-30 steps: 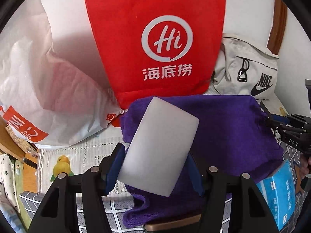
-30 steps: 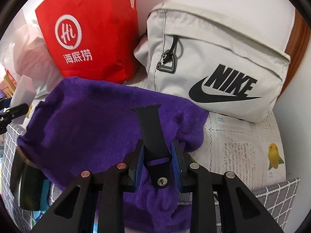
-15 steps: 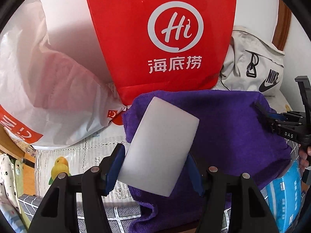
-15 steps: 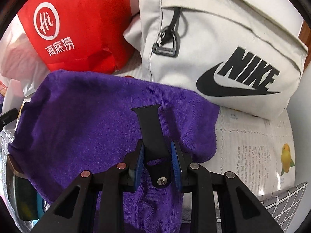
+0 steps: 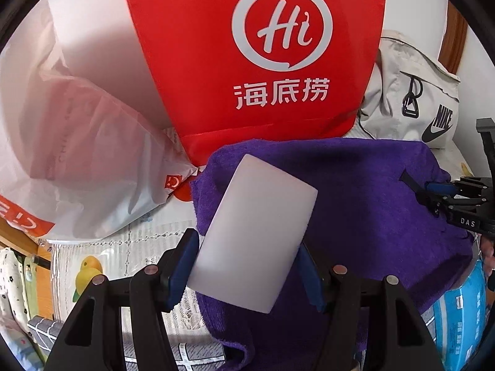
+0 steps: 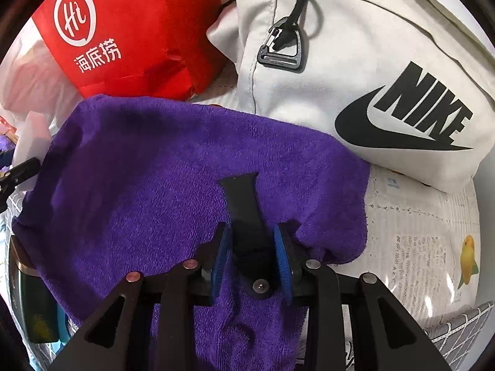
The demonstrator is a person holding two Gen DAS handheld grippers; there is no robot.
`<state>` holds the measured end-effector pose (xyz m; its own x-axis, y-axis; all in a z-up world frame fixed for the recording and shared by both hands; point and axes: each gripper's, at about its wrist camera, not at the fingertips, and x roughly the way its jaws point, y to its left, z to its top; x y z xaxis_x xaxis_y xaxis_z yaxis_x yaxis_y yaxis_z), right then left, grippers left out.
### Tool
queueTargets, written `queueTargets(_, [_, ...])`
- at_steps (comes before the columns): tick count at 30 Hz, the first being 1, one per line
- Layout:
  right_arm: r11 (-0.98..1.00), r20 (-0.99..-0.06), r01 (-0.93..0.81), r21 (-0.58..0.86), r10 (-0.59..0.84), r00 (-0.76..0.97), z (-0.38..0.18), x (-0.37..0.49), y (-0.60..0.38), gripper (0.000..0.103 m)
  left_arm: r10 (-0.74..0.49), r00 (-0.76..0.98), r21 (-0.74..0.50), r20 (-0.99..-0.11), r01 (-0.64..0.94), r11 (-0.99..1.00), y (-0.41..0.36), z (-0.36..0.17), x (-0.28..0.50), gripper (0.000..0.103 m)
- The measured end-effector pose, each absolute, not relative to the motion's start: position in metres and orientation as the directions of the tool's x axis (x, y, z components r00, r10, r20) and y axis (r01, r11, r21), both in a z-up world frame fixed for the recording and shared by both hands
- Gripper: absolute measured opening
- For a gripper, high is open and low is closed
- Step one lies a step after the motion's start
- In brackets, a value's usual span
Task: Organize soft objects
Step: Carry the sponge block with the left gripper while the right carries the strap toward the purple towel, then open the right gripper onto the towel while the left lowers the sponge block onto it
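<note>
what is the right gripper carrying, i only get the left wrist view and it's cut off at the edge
Observer: A black watch strap lies between the pads of the right gripper, over the purple towel. The jaws are opening, with a gap showing on both sides of the strap.
Operator: which end of the strap is toward the gripper
Observer: The end with the metal stud sits back near the gripper's body; the flared end points away, toward the Nike bag.
Operator: any room to the right of the towel
Observer: Yes, a patterned table cover lies bare there, as far as a yellow bird print.
</note>
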<state>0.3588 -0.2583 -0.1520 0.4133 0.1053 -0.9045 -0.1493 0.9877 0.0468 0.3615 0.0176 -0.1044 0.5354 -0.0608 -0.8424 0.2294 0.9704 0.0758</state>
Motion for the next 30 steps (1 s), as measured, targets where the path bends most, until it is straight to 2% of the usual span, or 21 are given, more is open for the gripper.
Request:
queueTargets(1, [0.987,-0.904,-0.156,0.048,0.109,0.413,-0.152,0.359,-0.257,0.038,-0.059,0.534,0.076,-0.843,0.228,0.971,0.017,-0.105,0.362,0.061])
queueTargets(5, [0.985,-0.893,-0.174,-0.014,0.066,0.445,-0.143,0.352,-0.244,0.041,-0.058,0.533,0.076,-0.844,0.224,0.972,0.019,-0.105,0.366,0.061])
queueTargets(7, [0.985,-0.879,-0.17,-0.042,0.045,0.475,-0.136,0.344,-0.242,0.047,-0.055,0.528,0.074,-0.847,0.22,0.973,0.018,-0.107,0.37,0.061])
queueTargets(12, [0.982,-0.836,-0.173,-0.079,0.029,0.548,-0.108,0.32,-0.238,0.048,-0.046,0.526,0.096,-0.849,0.239,0.966,0.008,-0.111,0.375,0.061])
queueTargets(16, [0.979,-0.806,-0.174,-0.107,0.017,0.592,-0.091,0.3,-0.239,0.055,-0.05,0.525,0.097,-0.85,0.25,0.963,0.0,-0.114,0.382,0.061])
queueTargets(30, [0.983,-0.786,-0.163,-0.084,0.035,0.617,-0.085,0.271,-0.265,0.055,0.029,0.5,0.192,-0.866,0.278,0.941,-0.027,-0.134,0.405,0.064])
